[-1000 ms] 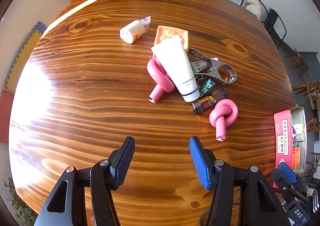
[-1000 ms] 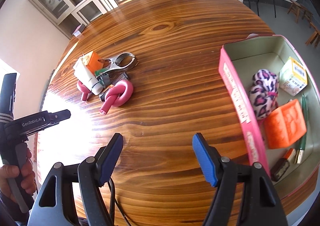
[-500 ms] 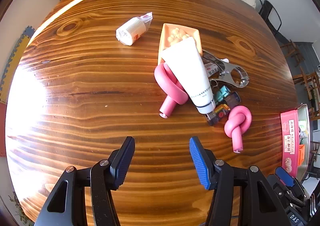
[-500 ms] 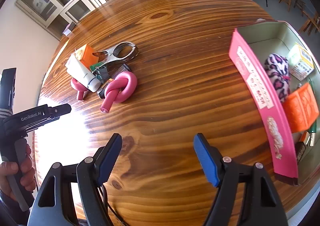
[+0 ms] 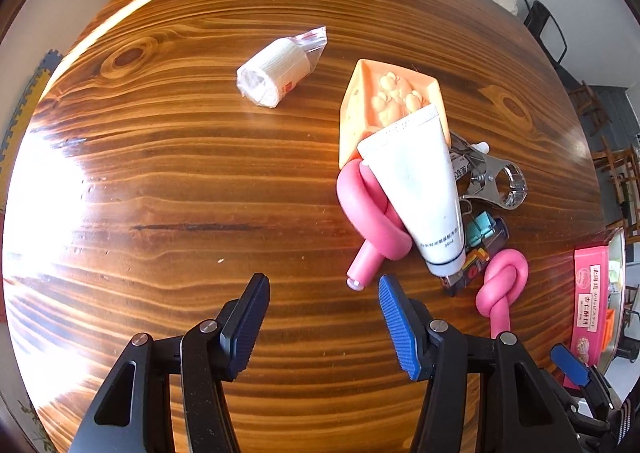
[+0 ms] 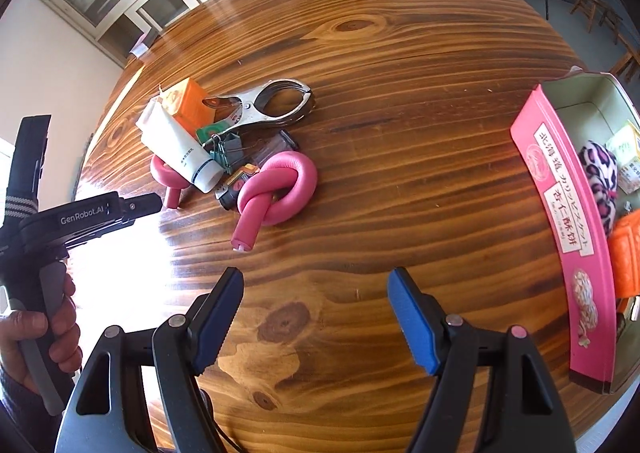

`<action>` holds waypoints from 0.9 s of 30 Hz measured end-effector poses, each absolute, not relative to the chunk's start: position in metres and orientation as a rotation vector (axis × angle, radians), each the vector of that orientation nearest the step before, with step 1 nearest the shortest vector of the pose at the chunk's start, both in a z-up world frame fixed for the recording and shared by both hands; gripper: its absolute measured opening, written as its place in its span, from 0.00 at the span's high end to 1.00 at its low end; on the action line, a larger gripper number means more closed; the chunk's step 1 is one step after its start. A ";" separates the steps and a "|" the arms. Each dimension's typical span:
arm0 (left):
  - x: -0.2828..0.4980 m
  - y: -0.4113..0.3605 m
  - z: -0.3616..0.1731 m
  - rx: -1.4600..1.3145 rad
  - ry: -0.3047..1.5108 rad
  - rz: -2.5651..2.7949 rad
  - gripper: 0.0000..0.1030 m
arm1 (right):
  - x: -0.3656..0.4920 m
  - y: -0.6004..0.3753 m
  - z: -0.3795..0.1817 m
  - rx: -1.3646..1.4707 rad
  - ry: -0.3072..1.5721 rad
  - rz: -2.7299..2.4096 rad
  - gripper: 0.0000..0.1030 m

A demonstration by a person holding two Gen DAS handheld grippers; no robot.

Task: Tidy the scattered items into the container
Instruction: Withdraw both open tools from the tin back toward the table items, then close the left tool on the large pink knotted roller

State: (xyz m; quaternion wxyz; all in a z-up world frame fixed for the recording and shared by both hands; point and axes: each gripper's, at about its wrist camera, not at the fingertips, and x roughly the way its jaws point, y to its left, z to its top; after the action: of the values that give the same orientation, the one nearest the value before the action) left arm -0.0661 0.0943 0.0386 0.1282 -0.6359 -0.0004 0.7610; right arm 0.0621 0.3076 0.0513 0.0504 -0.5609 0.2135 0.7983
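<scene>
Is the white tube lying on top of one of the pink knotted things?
Yes, the white tube lies across the pink knot, covering part of its loop in the left wrist view.

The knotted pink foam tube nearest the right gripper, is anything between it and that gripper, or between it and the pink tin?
Nothing visible. Bare wood lies between the right gripper and the knotted pink tube, and bare table runs from the tube to the pink tin. The lighter touches the tube's far side.
</scene>
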 end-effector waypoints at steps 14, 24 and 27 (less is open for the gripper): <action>-0.086 0.127 0.026 -1.771 0.134 2.157 0.28 | 0.055 0.311 0.042 -1.713 0.659 2.375 0.24; -0.091 0.116 0.020 -1.735 0.157 2.181 0.28 | 0.051 0.311 0.040 -1.720 0.654 2.366 0.24; -0.085 0.110 0.019 -1.724 0.174 2.189 0.30 | 0.048 0.308 0.040 -1.724 0.644 2.375 0.24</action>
State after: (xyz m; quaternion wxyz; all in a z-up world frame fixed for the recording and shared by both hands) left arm -0.0846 0.1102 0.0194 0.1739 -0.6082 0.0614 0.7721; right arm 0.0479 0.3079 0.0403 0.0683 -0.5724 0.2137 0.7887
